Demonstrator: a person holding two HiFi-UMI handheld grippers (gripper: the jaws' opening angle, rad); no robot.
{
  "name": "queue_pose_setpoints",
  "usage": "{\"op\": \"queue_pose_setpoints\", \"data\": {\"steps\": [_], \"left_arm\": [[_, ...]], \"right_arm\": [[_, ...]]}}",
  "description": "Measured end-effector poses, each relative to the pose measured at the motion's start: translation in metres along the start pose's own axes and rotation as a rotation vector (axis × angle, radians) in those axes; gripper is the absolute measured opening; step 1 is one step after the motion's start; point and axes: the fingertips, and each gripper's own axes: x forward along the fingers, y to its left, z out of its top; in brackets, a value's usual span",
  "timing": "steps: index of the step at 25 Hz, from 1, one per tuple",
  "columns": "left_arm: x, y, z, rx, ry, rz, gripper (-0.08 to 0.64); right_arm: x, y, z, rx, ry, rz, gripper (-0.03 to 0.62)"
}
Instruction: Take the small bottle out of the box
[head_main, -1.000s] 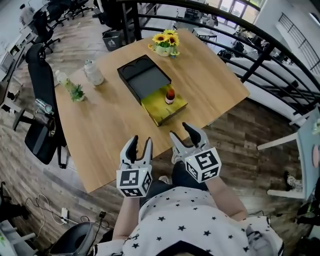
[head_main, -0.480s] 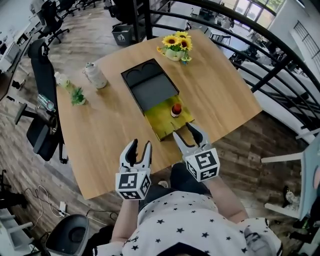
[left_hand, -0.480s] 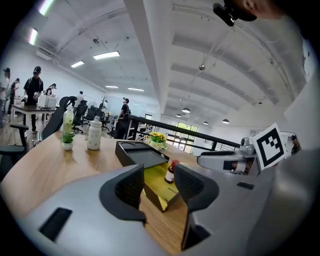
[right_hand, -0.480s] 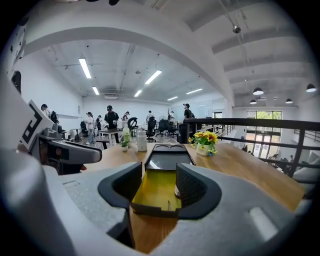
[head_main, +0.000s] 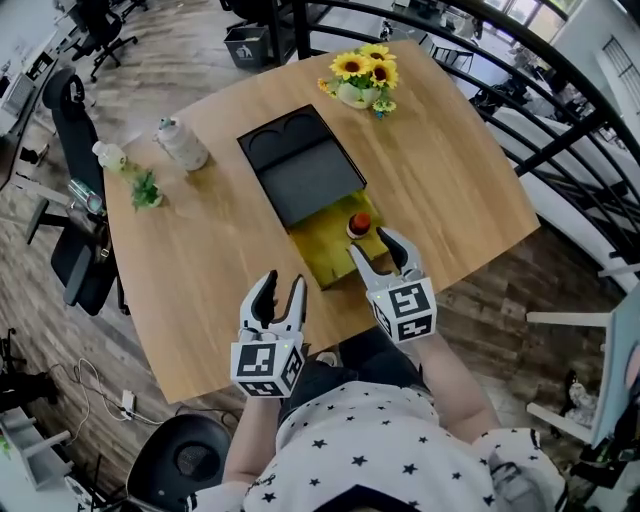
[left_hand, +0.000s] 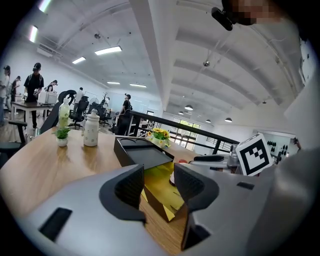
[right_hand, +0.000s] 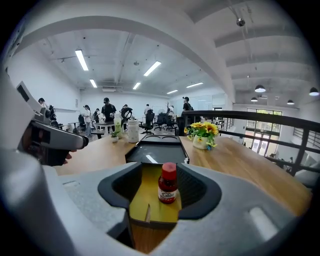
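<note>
Far left of the box (head_main: 305, 175), a plant (head_main: 147, 188) and a white flask (head_main: 183, 145) stand on the bench (head_main: 220, 240), well apart from the box. The left hand-held gripper (head_main: 281, 290) hovers over the bench's near edge, left of the box's near end and clear of it. Its own view shows the jaws apart with nothing between them, only the box (left_hand: 140, 155) further ahead.

The box lies in the middle of the bench, a black part on the far side and a yellow part on the near side. The bottle (head_main: 358, 224), red-capped, stands upright in the yellow part, close to the box's right wall.

The right hand-held gripper (head_main: 378, 250) is at the box's near right corner, its tips just short of the bottle. In its view the jaws stand wide apart and the bottle (right_hand: 168, 183) shows in line with the gap, untouched by either jaw, the box's black part (right_hand: 155, 150) behind it.

Right of the box and beyond it, sunflowers (head_main: 365, 75) stand in a pot near the bench's far edge.
</note>
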Motion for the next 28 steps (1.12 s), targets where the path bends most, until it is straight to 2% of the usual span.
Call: {"op": "queue_pose_setpoints", "data": {"steps": [14,17,20,28], "left_arm": [[0.034,0.015,-0.004,-0.008,0.031,0.030,0.166],[0.036,0.018,-0.003,-0.010,0.031,0.038,0.166],[0.034,0.021,-0.005,-0.008,0.031,0.046,0.166],[0.026,0.021,-0.002,-0.014,0.019,0.044,0.166]], "right_arm": [[0.055,-0.024,-0.016,-0.022,0.075,0.007,0.196],[0.060,-0.025,-0.018,-0.032,0.088,0.004,0.192],[0.061,-0.023,-0.016,-0.030,0.083,0.001,0.158],[0.060,-0.023,-0.017,-0.046,0.098,-0.014,0.155]]}}
